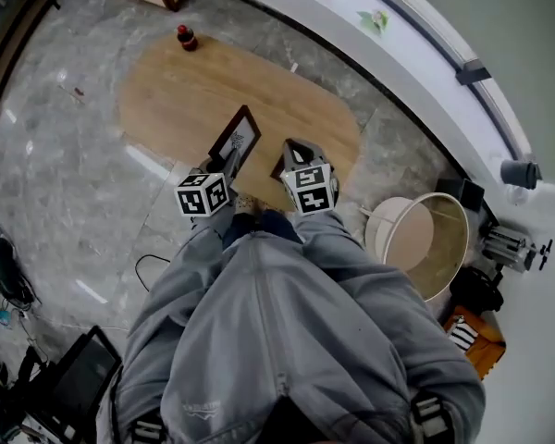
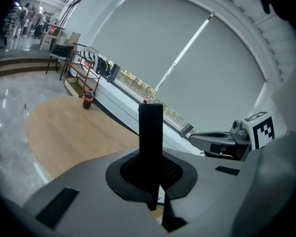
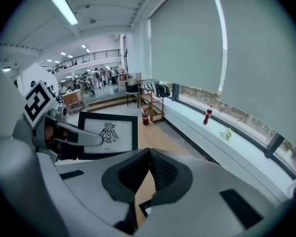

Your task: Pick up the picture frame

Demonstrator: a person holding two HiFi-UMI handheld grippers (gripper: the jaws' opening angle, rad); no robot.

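Closest to the head camera is the person's grey jacket (image 1: 287,340), and just beyond it both claws are held out side by side. The picture frame (image 3: 108,132), dark-edged with a bird drawing on white paper, is in the left claw (image 2: 151,158). That claw's pads are closed on one edge of the frame, which stands as a dark upright bar between them. The frame is in the air, upright, above the oval wooden floor panel (image 1: 176,100), and it touches nothing else.

The right claw (image 3: 149,154) is just beside it, closed with its pads together. A small dark corner shows low behind the pads, and I cannot tell what it is.

Farther away, a cola bottle (image 1: 186,37) stands on the panel and a white round bin (image 1: 386,231) sits near the window ledge (image 1: 398,72).

I judge the pick-up practically done; what is left is only to hold the frame steady.
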